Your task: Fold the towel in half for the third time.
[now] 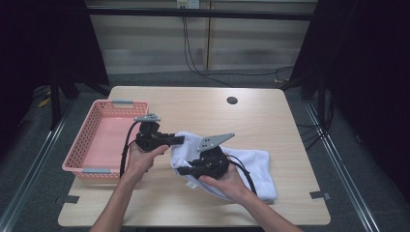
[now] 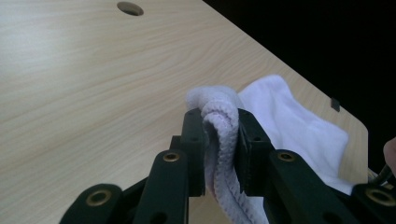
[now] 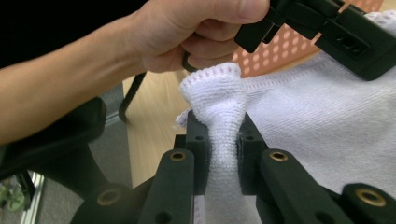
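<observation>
I am holding the left hand-held gripper (image 1: 178,140) clamped on a bunched edge of the white towel (image 1: 251,166), its jaws pinching the fold from both sides. I am gripping another gathered edge with the right hand-held gripper (image 1: 180,170), likewise closed on the cloth. The towel is lying crumpled on the desk (image 1: 203,108), right of centre, its near-left end raised between both tools. The pink basket (image 1: 80,145) is sitting at the desk's left edge
</observation>
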### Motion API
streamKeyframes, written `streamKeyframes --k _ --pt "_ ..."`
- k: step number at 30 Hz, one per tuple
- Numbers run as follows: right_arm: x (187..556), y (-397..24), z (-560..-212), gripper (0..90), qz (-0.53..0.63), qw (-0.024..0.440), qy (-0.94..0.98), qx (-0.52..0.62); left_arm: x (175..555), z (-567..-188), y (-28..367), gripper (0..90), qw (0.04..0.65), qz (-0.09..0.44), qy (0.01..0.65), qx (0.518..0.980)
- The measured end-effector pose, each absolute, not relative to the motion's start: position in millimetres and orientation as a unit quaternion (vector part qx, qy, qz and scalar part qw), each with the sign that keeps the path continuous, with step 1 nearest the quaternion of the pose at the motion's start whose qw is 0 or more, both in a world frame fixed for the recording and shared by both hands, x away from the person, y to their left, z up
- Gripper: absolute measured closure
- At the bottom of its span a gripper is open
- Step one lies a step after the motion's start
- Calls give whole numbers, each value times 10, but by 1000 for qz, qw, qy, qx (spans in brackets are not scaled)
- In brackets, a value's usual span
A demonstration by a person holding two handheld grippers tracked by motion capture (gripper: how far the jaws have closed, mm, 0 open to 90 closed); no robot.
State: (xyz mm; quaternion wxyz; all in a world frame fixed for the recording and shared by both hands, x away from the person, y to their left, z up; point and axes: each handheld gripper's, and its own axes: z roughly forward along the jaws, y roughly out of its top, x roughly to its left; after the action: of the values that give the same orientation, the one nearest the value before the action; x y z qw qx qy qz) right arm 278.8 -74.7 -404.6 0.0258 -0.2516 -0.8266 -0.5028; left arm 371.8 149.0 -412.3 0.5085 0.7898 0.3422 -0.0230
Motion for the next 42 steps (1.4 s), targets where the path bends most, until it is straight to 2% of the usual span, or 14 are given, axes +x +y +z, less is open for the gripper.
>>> streamKeyframes --k 5,9,16,22,30,36,42 --pt "2843 -643 -3799 805 -519 21 -819 -243 3713 -3772 1563 760 503 9 339 795" --pt "2825 -601 -3643 805 -543 21 -806 -233 3647 -3633 1622 759 509 23 335 793" --pt "2779 -710 -3863 804 -539 12 -804 -251 3682 -3880 1372 755 486 23 327 810" --pt "2713 -1065 -3944 802 -548 6 -790 -275 3717 -3932 1066 752 488 7 315 814" --pt "2593 -1483 -4076 798 -552 -26 -772 -315 3771 -4061 618 751 475 0 304 826" --pt "2469 -1755 -4243 794 -552 -6 -758 -347 3716 -4217 280 749 469 -27 286 835" --pt "2332 -1999 -4375 787 -539 -21 -758 -368 3694 -4364 -5 741 457 -39 277 844"
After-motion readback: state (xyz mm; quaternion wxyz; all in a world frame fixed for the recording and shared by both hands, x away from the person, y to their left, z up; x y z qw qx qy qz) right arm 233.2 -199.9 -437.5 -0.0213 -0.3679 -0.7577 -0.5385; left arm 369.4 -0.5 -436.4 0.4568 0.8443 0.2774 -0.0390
